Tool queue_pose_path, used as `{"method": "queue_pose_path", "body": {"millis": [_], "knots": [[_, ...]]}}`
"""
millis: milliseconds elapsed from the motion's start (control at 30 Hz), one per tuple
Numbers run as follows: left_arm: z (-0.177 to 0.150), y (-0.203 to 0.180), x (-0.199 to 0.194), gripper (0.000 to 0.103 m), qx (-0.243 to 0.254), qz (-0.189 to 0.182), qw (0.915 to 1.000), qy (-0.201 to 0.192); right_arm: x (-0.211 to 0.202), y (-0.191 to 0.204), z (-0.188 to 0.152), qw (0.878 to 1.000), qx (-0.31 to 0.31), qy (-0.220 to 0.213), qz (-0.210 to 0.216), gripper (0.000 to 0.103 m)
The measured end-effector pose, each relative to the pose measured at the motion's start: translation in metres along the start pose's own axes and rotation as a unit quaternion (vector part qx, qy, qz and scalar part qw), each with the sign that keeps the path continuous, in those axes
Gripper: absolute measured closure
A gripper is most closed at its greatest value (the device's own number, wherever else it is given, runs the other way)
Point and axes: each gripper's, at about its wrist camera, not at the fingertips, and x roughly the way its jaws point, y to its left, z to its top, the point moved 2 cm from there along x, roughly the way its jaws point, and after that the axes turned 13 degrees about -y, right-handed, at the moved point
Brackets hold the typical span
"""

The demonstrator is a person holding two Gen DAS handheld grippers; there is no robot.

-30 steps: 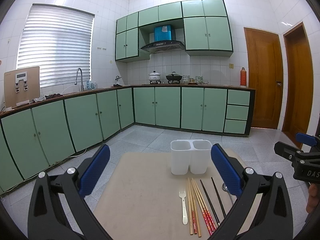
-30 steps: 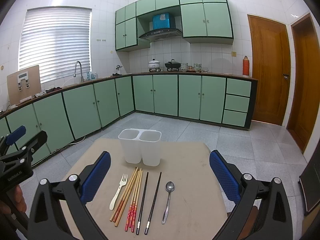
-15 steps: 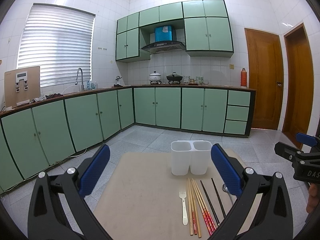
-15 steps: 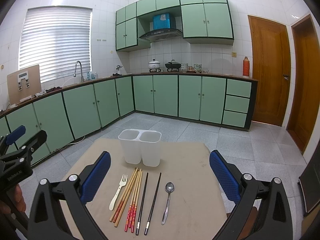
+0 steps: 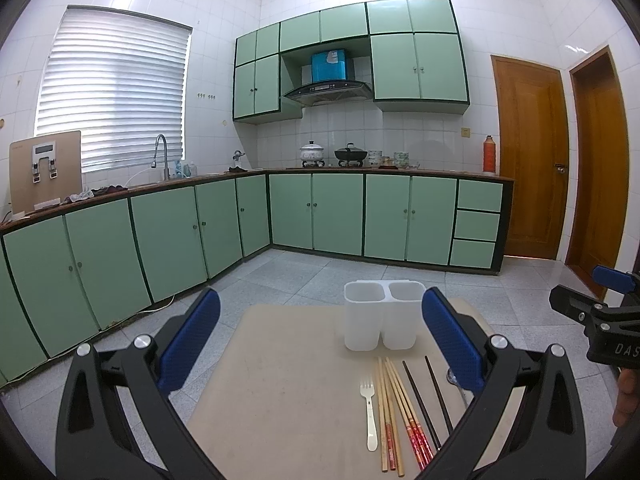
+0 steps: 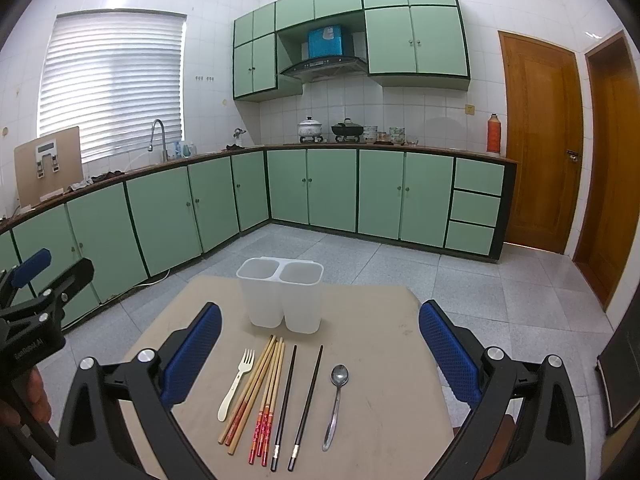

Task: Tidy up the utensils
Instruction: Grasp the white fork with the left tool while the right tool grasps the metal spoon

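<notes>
With both tools held level above the near edge of the worktop (image 6: 380,320), I see my left gripper (image 5: 320,336) and right gripper (image 6: 320,344) with jaws spread wide, nothing between the blue pads (image 6: 196,354). From the right wrist camera, the white two-compartment utensil holder (image 6: 280,292) stands upright at 12 o'clock, both compartments showing no contents. Just short of it, toward 6 o'clock, the utensils lie in a row on the worktop: a cream plastic fork (image 6: 236,384) at the 9 o'clock end, then wooden chopsticks (image 6: 252,388), red-handled chopsticks (image 6: 270,404), two black chopsticks (image 6: 308,400) lying apart from each other, and a metal spoon (image 6: 337,400) at the 3 o'clock end. From the left wrist camera the same row sits toward 4 o'clock, the spoon mostly hidden behind my right-side pad. My left tool shows at 9 o'clock in the right view, a hand (image 6: 24,400) on its grip.
</notes>
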Motion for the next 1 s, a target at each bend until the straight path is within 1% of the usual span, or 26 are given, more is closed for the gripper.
{"method": "queue_pose_path", "body": {"millis": [67, 133, 267, 367, 500, 633, 767, 867, 1000], "knots": [[-0.003, 0.002, 0.001, 0.005, 0.000, 0.000, 1.0000, 0.002, 0.001, 0.000, 0.000, 1.000, 0.000, 0.002, 0.000, 0.006], [-0.007, 0.012, 0.006, 0.005, 0.000, 0.001, 1.0000, 0.004, 0.003, 0.000, 0.000, 1.000, -0.001, 0.002, 0.000, 0.006], [-0.011, 0.015, 0.011, 0.005, 0.002, 0.002, 0.9999, 0.011, 0.007, -0.001, -0.003, 1.000, -0.003, 0.009, -0.005, 0.006], [-0.014, 0.014, 0.016, 0.005, 0.005, 0.006, 0.9998, 0.018, 0.016, -0.005, -0.010, 1.000, -0.007, 0.021, -0.013, 0.006], [-0.024, 0.023, 0.031, 0.005, 0.011, 0.016, 0.9991, 0.037, 0.031, -0.014, -0.020, 0.999, -0.007, 0.043, -0.026, 0.006], [-0.041, 0.027, 0.051, 0.005, 0.020, 0.022, 0.9974, 0.066, 0.054, -0.023, -0.034, 0.996, -0.012, 0.074, -0.037, 0.007], [-0.061, 0.026, 0.076, 0.005, 0.024, 0.021, 0.9939, 0.105, 0.080, -0.030, -0.051, 0.993, -0.008, 0.114, -0.034, 0.015], [-0.085, 0.027, 0.099, 0.005, 0.016, 0.013, 0.9883, 0.151, 0.100, -0.035, -0.067, 0.989, 0.007, 0.148, -0.026, 0.019], [-0.110, 0.022, 0.125, 0.005, 0.008, 0.003, 0.9796, 0.201, 0.127, -0.038, -0.090, 0.980, 0.004, 0.198, -0.029, 0.025]]}}
